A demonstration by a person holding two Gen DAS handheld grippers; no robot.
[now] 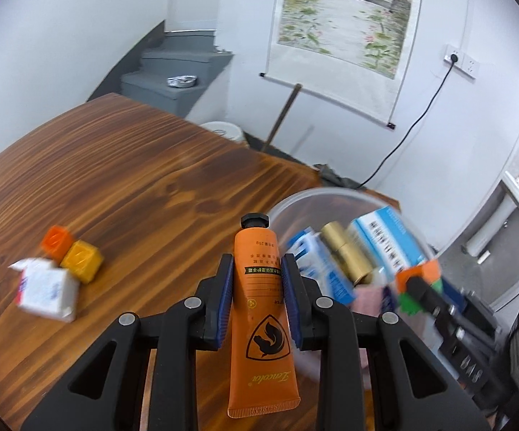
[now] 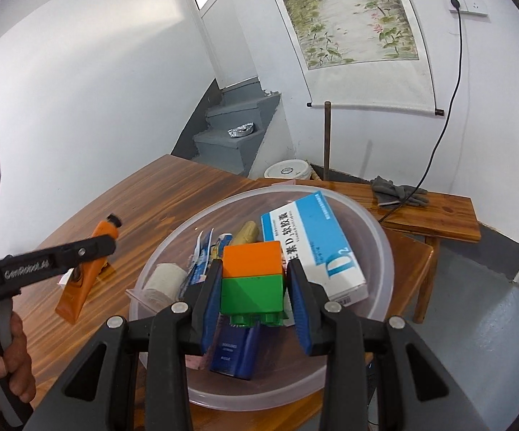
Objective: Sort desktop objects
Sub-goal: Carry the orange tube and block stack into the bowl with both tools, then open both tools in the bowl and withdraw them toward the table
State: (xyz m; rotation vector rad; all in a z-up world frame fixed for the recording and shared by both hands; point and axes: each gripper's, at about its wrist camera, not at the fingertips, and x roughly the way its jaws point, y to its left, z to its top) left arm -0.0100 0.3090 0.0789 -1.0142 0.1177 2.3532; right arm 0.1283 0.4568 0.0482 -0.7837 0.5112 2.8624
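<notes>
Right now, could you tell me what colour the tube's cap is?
Black, on the orange tube; the left wrist view shows it best.

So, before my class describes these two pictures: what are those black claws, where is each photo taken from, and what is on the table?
The claws are hand-held grippers, one in each of a person's hands, each carrying a camera looking along its fingers. In the left camera's picture, the left gripper is shut on an orange tube. In the right camera's picture, the right gripper holds stacked orange and green blocks over a clear bowl of boxes. Two small blocks and a white box lie on the wooden table.
</notes>
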